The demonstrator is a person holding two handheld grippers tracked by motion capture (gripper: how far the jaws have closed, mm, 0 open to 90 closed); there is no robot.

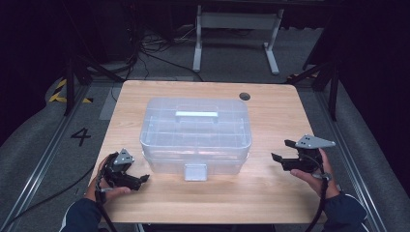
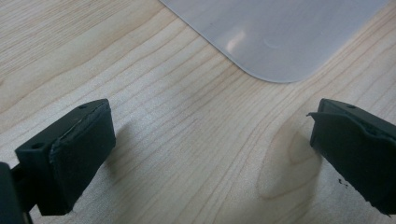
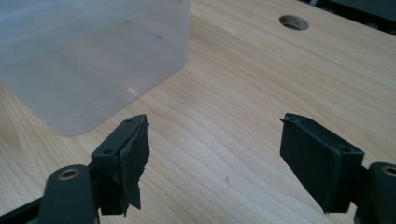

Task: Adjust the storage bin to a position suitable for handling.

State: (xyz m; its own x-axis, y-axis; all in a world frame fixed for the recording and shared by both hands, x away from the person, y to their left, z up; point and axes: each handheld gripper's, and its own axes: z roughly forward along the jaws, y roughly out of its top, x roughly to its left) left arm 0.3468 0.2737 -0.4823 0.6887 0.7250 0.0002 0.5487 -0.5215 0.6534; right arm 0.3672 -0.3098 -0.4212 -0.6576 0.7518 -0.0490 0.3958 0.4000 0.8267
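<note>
Wooden table [image 1: 270,188], clear lidded box [image 1: 196,135] between two empty, spread claws: left [image 1: 140,181], right [image 1: 283,151].

Right hand-held gripper [image 3: 215,154]: jaws held wide apart, nothing between them. Tabletop [image 3: 243,93]: light wood grain, round hole [image 3: 293,22] seen at far edge. Translucent plastic container [image 3: 88,51]: corner seen upper left, resting on tabletop.

The storage box [image 1: 196,135] sits on the table [image 1: 270,193], centred left to right. Its handle [image 1: 196,114] lies on the lid; its latch [image 1: 195,171] is on the near side. The left gripper [image 1: 140,180] is near the box's near left corner. The right gripper [image 1: 281,151] is right of the box, apart from it. A cable hole [image 1: 244,96] lies at the far right, behind the box.
</note>
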